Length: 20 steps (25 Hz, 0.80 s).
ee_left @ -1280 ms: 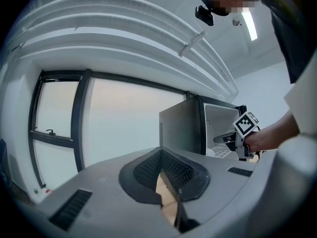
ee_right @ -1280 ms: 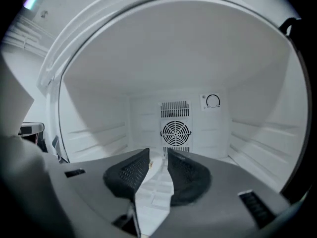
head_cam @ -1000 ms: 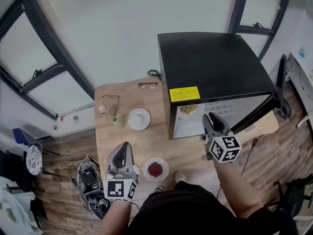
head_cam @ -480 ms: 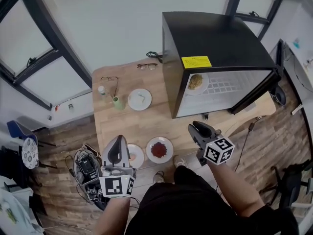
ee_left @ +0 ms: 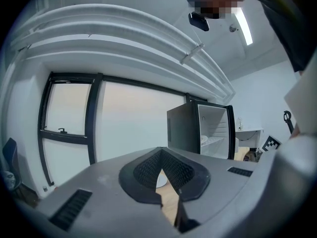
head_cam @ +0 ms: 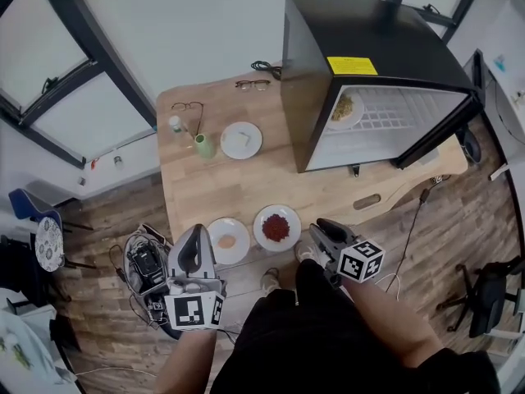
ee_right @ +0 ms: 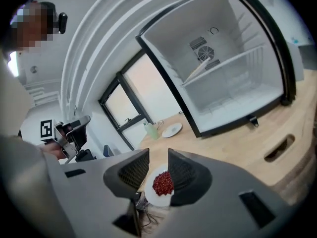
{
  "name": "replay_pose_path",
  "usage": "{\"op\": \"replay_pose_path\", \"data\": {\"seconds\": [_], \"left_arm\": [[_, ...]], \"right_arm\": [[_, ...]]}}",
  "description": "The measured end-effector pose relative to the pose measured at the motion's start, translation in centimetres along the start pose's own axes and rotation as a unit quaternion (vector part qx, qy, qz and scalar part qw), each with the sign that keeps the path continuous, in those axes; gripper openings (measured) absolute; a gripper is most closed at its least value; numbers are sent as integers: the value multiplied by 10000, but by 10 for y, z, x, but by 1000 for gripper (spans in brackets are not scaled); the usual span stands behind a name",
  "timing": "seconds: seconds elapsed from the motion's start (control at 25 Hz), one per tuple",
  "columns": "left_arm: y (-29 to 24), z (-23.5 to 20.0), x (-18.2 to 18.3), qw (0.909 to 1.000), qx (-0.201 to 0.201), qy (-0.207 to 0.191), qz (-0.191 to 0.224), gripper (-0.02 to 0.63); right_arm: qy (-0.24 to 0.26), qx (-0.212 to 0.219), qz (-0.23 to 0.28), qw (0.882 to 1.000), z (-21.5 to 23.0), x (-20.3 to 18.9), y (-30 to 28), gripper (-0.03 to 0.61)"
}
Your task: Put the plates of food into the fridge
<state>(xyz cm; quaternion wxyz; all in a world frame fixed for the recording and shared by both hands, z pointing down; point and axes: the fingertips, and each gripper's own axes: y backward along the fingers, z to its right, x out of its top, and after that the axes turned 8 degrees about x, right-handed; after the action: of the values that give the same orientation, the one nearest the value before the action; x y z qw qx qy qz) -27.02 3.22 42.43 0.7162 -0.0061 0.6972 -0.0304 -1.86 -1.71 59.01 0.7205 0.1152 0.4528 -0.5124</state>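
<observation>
We are holding the left gripper (head_cam: 195,235) well left of the fridge (head_cam: 369,39), jaws together and empty, beside the pale plate (head_cam: 227,240). Further right we are judging the risk. The plate of red food (head_cam: 276,227) is lying at the table's (head_cam: 246,187) edge (the side away from the fridge), so a nudge from the right gripper (head_cam: 321,225) could be tipping it off. That gripper is standing part open, gripping nothing, with this plate lined up just beyond its jaws, out in front of the fridge's open mouth.
</observation>
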Motion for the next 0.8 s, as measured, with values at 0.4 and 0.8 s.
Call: {"op": "replay_pose_path", "data": {"seconds": [0.4, 0.8], "left_arm": [[23, -15, -12, 9997, -7, -183, -183, 3], [30, -21, -26, 9980, 54, -336, -527, 3]], "right_arm": [[-1793, -174, -98, 9836, 24, -82, -18, 185], [-2551, -440, -193, 9657, 46, -127, -44, 230]]}}
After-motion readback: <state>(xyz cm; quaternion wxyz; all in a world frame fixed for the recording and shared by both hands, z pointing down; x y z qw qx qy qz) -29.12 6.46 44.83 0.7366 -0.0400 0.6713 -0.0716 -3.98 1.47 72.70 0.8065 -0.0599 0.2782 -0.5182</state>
